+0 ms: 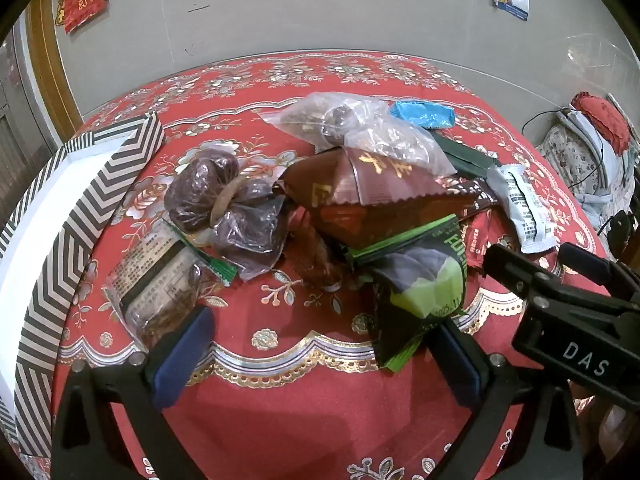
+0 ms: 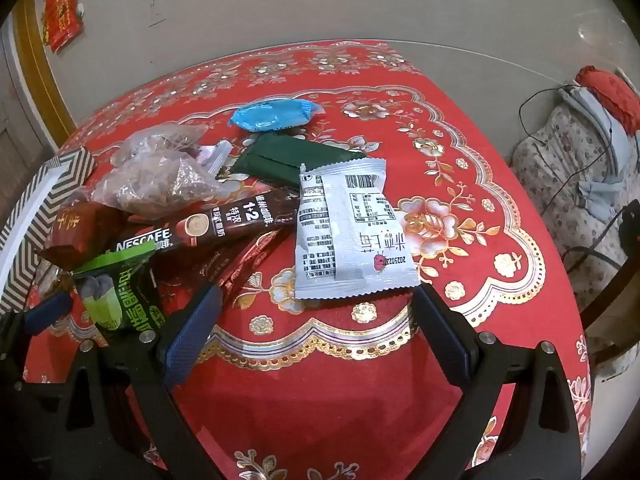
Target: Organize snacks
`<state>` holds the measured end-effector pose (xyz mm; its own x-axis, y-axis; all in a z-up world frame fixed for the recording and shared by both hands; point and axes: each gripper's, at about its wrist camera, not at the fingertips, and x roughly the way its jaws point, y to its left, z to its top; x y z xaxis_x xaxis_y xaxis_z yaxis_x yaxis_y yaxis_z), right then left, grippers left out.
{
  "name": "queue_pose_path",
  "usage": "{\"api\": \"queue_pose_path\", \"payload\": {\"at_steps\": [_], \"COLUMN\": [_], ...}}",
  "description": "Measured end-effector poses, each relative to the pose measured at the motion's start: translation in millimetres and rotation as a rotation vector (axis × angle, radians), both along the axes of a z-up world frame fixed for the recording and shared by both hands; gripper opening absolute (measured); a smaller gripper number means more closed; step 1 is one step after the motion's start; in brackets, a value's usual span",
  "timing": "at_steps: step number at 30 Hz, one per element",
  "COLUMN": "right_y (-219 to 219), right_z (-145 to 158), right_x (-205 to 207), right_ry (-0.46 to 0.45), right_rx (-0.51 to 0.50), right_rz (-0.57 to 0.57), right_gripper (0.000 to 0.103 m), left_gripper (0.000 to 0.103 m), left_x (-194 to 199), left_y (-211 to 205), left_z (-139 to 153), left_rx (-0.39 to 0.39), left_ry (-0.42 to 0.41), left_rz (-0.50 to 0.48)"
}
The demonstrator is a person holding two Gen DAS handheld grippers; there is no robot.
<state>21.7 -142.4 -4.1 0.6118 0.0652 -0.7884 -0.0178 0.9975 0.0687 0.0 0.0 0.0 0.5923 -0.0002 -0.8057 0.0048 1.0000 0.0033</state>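
From the left wrist view, the left gripper [image 1: 320, 356] hangs over a red floral tablecloth [image 1: 280, 420] with its 2 blue-padded jaws spread wide and nothing between them; the snack pile lies just beyond the fingertips; a clear label-printed packet [image 1: 156, 280] touches the left pad, and a green-and-black pouch [image 1: 420, 280] lies against the right one; behind them sit a tied bag of dark fruit [image 1: 220, 204], a brown gold-lettered packet [image 1: 360, 196], a clear bag of nuts [image 1: 360, 128] and a blue wrapper [image 1: 424, 114]; a chevron-striped box [image 1: 80, 216] stands at the left edge of the table; the right gripper [image 1: 560, 300] shows at the right.

From the right wrist view, the right gripper [image 2: 320, 320] also has its jaws spread and empty; a silver-white sachet [image 2: 348, 232] lies just past the fingertips, overlapping a Nescafé coffee stick [image 2: 224, 224]; a dark green packet [image 2: 288, 156] lies behind them, near the blue wrapper [image 2: 276, 114]; the green-and-black pouch [image 2: 120, 292] sits beside the left pad; the chevron-striped box [image 2: 52, 196] is at the far left.
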Motion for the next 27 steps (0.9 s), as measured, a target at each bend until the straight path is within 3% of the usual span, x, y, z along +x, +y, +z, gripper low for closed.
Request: {"api": "queue_pose_path", "payload": {"at_steps": [20, 24, 27], "right_y": [-5.5, -8.8, -9.5], "right_z": [-0.5, 0.2, 4.7], "right_x": [-1.3, -1.8, -5.5], "right_ry": [-0.002, -0.007, -0.037], "right_rx": [-0.001, 0.006, -0.003], "right_rz": [-0.026, -0.047, -0.06], "right_gripper": [0.096, 0.096, 0.096], "left_gripper": [0.103, 0.103, 0.103], "left_x": [-2.5, -17.0, -40.2], "left_y": [2.9, 7.8, 2.8], "left_z": [-1.0, 5.0, 18.3], "left_rx": [-0.01, -0.103, -0.09], "left_ry": [-0.001, -0.033, -0.11], "left_rz": [-0.033, -0.082, -0.116]}}
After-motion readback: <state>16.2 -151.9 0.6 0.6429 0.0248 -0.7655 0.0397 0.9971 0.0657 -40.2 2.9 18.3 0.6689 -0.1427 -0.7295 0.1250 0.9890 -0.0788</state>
